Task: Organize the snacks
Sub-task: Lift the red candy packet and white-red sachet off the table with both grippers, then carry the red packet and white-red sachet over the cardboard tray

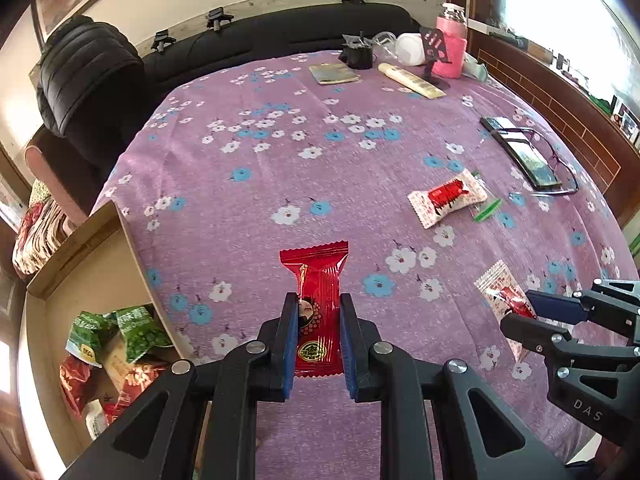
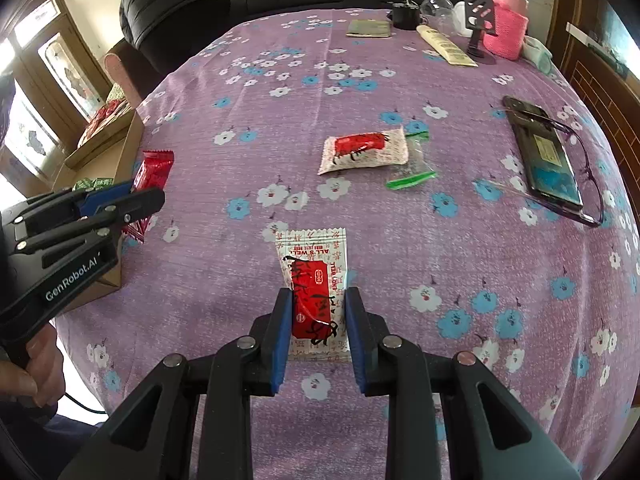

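Left hand-held gripper (image 1: 319, 334) pinching red snack packet (image 1: 318, 288), right hand-held gripper (image 2: 318, 326) pinching white packet (image 2: 314, 280)

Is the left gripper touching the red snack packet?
Touching. The left wrist view shows the left gripper with both blue pads pressed against the red snack packet.

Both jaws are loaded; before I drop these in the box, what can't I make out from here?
- Cardboard box: near end cut off by the left wrist view's edge; left gripper hides part.
- Red snack packet: bottom hidden between the jaws.
- White snack packet: print too small.
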`<state>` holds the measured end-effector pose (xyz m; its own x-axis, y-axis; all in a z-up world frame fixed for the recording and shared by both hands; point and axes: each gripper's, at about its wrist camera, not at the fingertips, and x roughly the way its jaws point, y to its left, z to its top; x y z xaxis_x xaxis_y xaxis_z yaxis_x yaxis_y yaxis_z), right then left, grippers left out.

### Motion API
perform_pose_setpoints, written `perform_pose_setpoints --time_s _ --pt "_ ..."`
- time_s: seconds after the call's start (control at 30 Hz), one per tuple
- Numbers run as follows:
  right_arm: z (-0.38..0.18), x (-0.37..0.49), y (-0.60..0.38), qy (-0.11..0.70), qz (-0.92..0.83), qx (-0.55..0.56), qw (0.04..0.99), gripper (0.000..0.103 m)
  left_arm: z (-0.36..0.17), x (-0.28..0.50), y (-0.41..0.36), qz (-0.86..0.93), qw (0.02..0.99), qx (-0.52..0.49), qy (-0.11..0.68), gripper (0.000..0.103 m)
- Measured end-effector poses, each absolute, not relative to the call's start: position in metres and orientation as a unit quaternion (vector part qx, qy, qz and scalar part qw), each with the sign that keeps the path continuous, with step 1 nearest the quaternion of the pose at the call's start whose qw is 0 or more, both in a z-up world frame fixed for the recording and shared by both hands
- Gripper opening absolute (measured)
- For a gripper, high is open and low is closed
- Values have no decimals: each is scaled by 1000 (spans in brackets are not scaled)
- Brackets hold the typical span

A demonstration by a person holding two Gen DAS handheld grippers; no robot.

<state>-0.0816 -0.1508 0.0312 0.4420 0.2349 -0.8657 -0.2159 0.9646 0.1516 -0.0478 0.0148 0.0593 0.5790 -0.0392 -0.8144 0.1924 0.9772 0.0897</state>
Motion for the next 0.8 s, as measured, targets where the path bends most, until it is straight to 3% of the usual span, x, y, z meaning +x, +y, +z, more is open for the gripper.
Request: perform_pose_setpoints --time_s 0.8 --pt "37 -79 -113 507 168 -30 845 25 76 -52 65 -18 900 40 433 19"
